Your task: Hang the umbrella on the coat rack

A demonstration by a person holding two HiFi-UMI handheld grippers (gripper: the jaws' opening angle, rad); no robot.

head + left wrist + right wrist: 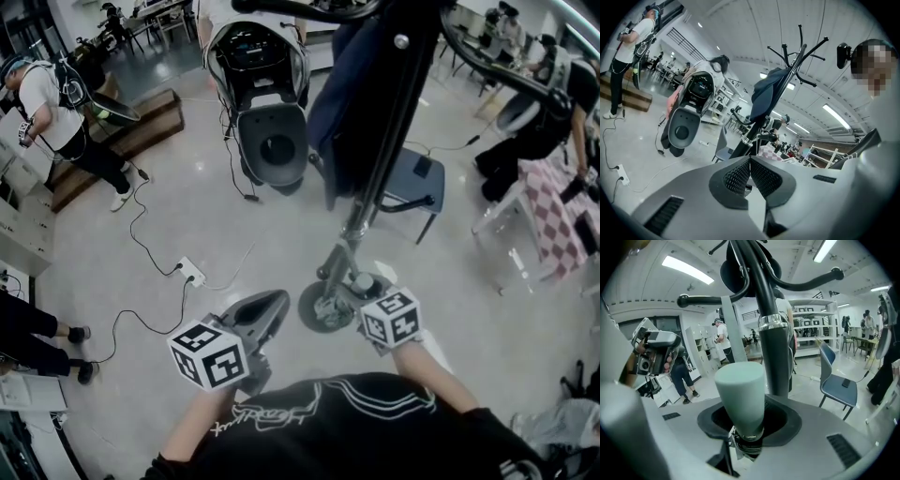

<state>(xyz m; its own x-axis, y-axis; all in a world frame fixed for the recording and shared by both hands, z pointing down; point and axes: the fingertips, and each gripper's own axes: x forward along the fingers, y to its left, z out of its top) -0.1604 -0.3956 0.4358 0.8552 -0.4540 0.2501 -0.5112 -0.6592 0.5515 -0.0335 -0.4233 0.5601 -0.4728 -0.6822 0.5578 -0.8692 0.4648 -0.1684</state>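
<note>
A black coat rack stands right in front of me, its pole (375,159) rising from a round base (319,314). A navy garment (339,103) hangs on it. My right gripper (743,427) is shut on the pale green umbrella handle (739,397), which sticks up out of the jaws just in front of the rack pole (776,357); the rest of the umbrella is hidden. In the head view that gripper (373,302) sits low by the rack's base. My left gripper (750,163) is shut with nothing in it, to the left of the rack (797,56).
A grey and black seat-like machine (267,103) stands behind the rack on the left, a blue chair (417,183) on the right. A power strip (192,272) with cables lies on the floor at left. People stand around; a checked cloth (553,216) is far right.
</note>
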